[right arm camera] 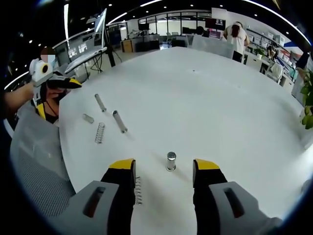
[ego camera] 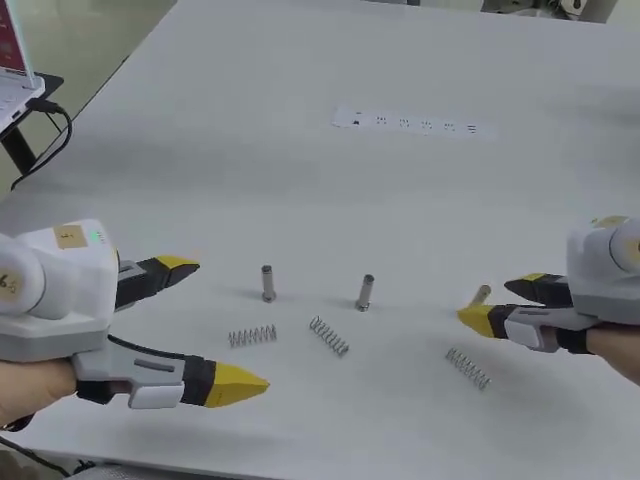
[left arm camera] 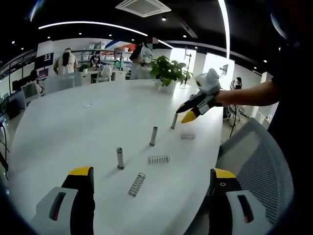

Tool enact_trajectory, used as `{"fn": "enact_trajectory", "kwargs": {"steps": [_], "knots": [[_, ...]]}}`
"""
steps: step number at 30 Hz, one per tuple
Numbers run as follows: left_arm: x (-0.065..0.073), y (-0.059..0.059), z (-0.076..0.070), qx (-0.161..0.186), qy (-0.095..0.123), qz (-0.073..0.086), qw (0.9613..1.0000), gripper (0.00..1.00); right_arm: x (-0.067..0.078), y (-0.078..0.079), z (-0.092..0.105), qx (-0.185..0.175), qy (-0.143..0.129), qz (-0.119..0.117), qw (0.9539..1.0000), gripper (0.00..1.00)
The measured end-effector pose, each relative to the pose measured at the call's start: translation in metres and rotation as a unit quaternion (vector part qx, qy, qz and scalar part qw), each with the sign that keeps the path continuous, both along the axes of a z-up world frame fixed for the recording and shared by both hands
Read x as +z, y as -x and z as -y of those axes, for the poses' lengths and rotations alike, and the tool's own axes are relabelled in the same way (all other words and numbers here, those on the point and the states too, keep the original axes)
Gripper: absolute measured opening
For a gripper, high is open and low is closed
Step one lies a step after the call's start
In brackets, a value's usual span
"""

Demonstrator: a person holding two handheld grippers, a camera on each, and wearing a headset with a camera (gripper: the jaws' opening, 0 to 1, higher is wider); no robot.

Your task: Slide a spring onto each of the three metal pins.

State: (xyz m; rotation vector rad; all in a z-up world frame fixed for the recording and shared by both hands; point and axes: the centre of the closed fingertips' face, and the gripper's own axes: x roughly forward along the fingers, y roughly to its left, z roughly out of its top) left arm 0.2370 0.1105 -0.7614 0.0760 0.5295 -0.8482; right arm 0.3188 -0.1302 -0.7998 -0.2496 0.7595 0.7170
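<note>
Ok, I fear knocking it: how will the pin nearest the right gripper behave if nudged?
The pin stands upright, tall for its narrow base, so a sideways nudge would likely tip it. Round and metallic-looking, it would probably roll once down.

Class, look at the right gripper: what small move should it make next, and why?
Probably shift the right gripper sideways to the spring lying by its jaw and close on it. The gripper is open and empty, the metal pin just ahead stands bare, and that spring lies nearest.
</note>
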Motion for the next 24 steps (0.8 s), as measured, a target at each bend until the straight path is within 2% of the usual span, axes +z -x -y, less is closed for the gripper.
{"fn": "enact_trajectory", "kwargs": {"steps": [7,13,24], "knots": [[-0.003,-0.001,-0.001,-0.002,-0.002,-0.002,1.0,0.95,0.006,0.003,0.002,0.001,-0.002,0.006,1.0,0.46],[-0.003,-0.001,-0.002,-0.001,-0.002,-0.001,1.0,0.95,0.005,0.006,0.002,0.005,0.001,0.008,1.0,0.47],[-0.005,0.001,-0.004,0.0,-0.002,-0.004,1.0,0.94,0.0,0.017,0.015,-0.005,-0.001,-0.005,1.0,0.46]]}}
